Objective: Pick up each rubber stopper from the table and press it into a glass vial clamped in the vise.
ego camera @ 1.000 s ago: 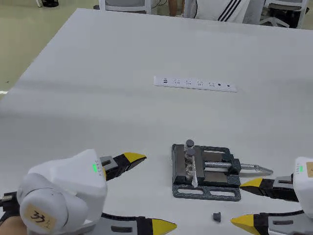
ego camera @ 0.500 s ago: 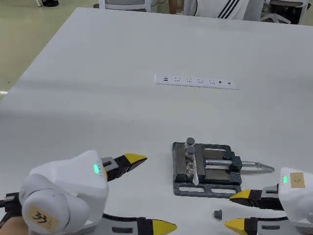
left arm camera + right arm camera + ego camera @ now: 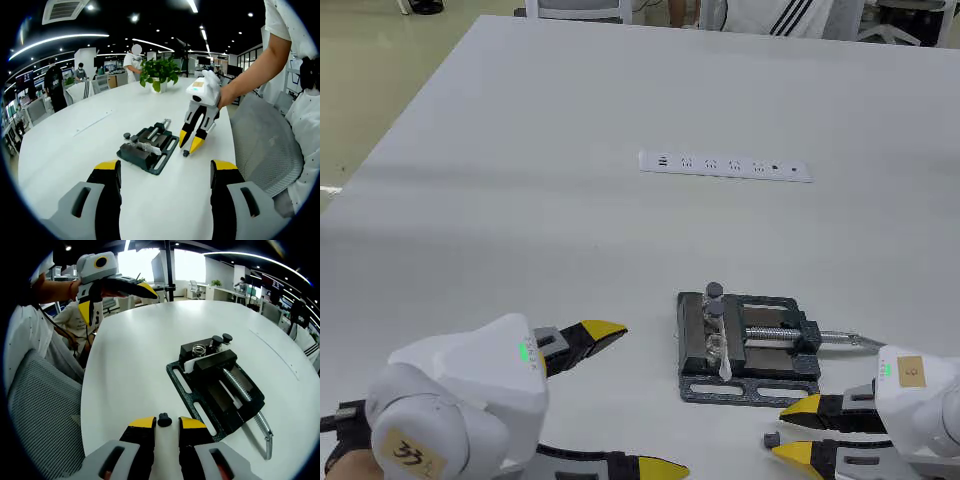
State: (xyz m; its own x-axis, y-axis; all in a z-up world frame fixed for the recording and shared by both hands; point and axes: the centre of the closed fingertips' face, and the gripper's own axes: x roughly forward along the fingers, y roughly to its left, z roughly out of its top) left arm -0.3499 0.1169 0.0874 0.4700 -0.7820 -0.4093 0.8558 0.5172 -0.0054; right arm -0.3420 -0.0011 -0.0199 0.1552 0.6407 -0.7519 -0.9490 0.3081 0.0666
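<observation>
Black stopper [image 3: 164,419] lies between tips of the right gripper [image 3: 167,423].

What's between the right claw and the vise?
The stopper at the tips of the right claw, then bare table up to the vise, per the right gripper view.

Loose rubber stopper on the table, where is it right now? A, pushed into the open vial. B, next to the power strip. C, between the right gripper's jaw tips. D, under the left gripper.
C: in the right gripper view the stopper lies on the table between the open jaw tips of the right gripper, near the vise.
</observation>
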